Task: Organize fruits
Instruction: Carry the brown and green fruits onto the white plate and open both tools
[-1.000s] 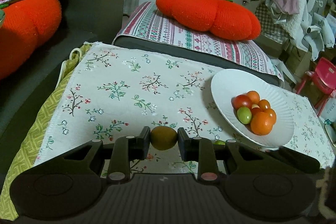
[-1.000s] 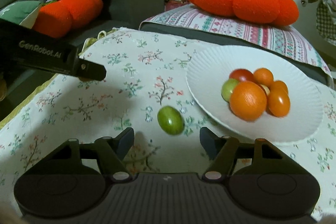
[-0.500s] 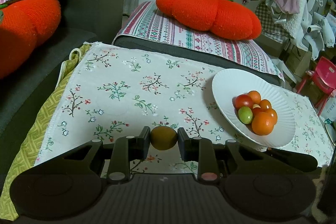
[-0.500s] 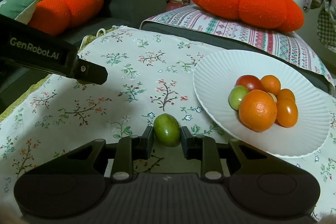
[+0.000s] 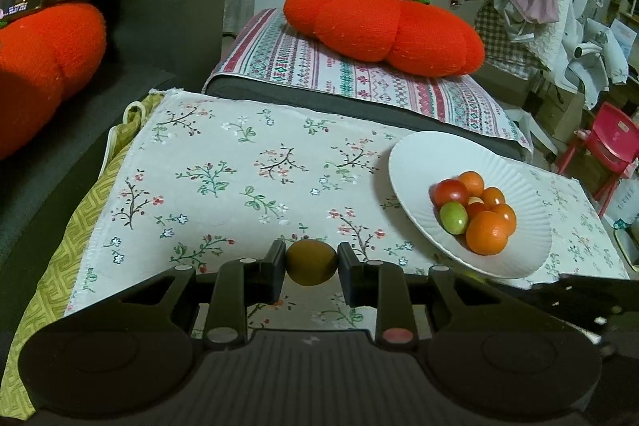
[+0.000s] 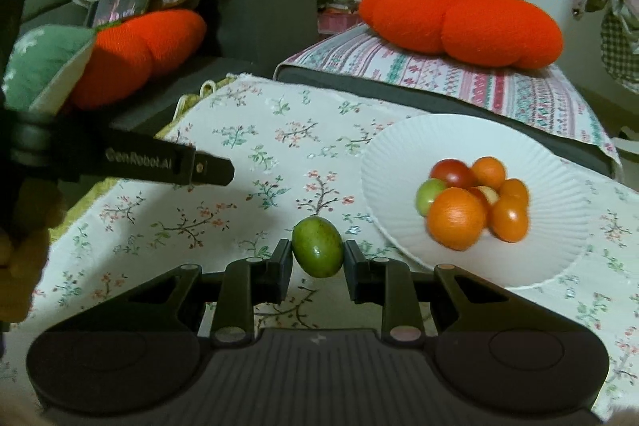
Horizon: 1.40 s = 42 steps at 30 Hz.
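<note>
Carrying step: your right gripper (image 6: 317,258) clamps the smooth green oval fruit (image 6: 317,247), left gripper (image 5: 311,264) the brownish-olive round fruit (image 5: 311,262); next, the white ribbed paper plate (image 6: 559,226) at two o'clock.

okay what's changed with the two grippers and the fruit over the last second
The right gripper closed on the green fruit that lay on the floral cloth and lifted it. The left gripper stayed still, clamped on its brown fruit. The plate of fruit is unchanged.
</note>
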Available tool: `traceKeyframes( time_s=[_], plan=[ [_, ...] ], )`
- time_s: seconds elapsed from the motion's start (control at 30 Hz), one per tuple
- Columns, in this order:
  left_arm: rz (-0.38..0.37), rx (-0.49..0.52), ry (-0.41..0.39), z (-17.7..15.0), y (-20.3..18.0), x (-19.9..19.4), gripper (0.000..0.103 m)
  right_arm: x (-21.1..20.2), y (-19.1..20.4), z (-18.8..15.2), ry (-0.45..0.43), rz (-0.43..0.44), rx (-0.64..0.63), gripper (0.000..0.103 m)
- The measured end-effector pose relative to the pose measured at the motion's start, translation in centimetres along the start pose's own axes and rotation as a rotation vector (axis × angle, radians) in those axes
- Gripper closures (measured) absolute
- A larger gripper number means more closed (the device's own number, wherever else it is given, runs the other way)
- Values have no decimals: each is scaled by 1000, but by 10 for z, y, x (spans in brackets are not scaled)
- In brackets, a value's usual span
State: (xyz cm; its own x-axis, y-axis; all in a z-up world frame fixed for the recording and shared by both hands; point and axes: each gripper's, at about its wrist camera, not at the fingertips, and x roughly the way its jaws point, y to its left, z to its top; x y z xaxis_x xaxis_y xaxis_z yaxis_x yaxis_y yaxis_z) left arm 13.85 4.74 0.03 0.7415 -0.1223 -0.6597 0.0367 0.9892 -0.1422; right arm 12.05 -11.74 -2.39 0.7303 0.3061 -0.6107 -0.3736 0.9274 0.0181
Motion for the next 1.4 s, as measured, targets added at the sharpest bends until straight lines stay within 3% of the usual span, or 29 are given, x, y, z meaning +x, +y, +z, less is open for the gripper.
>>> traceKeyframes(
  time_s=[0.53, 0.8, 1.03, 1.2, 1.4],
  plan=[
    [-19, 69, -36, 2, -26, 3, 93, -35, -51, 8, -62, -37, 133, 78],
    [-73, 127, -90, 2, -47, 9, 93, -43, -78, 9, -87, -86, 184, 78],
    [-135, 159, -87, -2, -66, 26, 93, -44, -110, 5, -91, -139, 275, 78],
    [-175, 195, -111, 1, -84, 35, 93, -33, -115, 3, -69, -147, 281, 78],
    [-174, 212, -106, 2, -87, 51, 93, -21, -113, 1, -46, -133, 262, 78]
  ],
)
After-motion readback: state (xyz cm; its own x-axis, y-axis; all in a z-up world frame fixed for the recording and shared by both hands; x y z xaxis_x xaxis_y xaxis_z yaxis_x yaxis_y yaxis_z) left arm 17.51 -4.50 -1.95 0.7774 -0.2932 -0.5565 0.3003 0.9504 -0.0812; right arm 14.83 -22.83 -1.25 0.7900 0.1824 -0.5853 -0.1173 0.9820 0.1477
